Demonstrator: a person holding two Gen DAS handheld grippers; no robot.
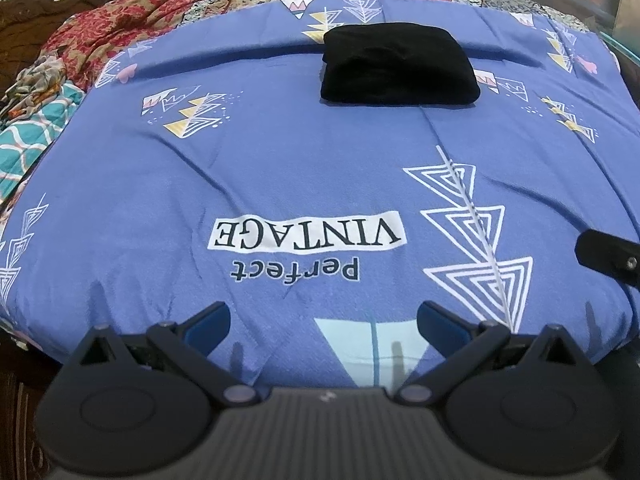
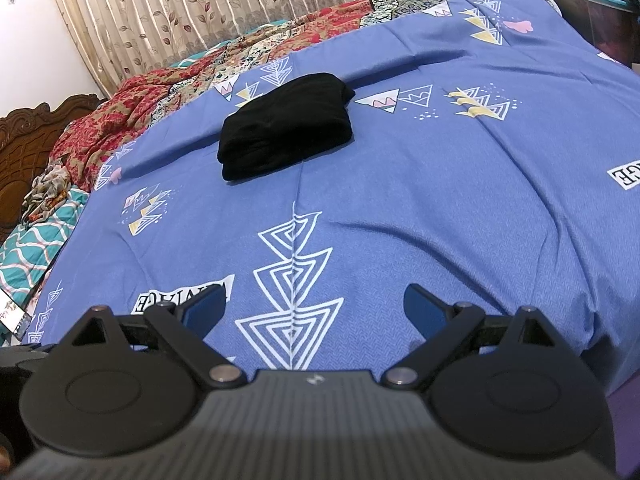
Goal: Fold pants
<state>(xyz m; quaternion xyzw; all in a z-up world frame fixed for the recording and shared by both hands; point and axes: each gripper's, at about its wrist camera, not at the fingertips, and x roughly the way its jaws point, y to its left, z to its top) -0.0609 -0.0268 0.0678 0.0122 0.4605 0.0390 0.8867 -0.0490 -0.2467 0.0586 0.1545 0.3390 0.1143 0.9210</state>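
The black pants lie as a compact folded bundle on the blue printed bedspread, far from both grippers. In the right wrist view the same black pants sit left of centre on the bedspread. My left gripper hangs open over the near edge of the bed, with nothing between its blue-padded fingers. My right gripper is open too, above the bed's near edge, holding nothing. Part of the right gripper shows at the right edge of the left wrist view.
A rumpled red and patterned quilt lies along the far side of the bed. A teal patterned cloth sits at the left. A carved wooden headboard and floral curtains stand behind.
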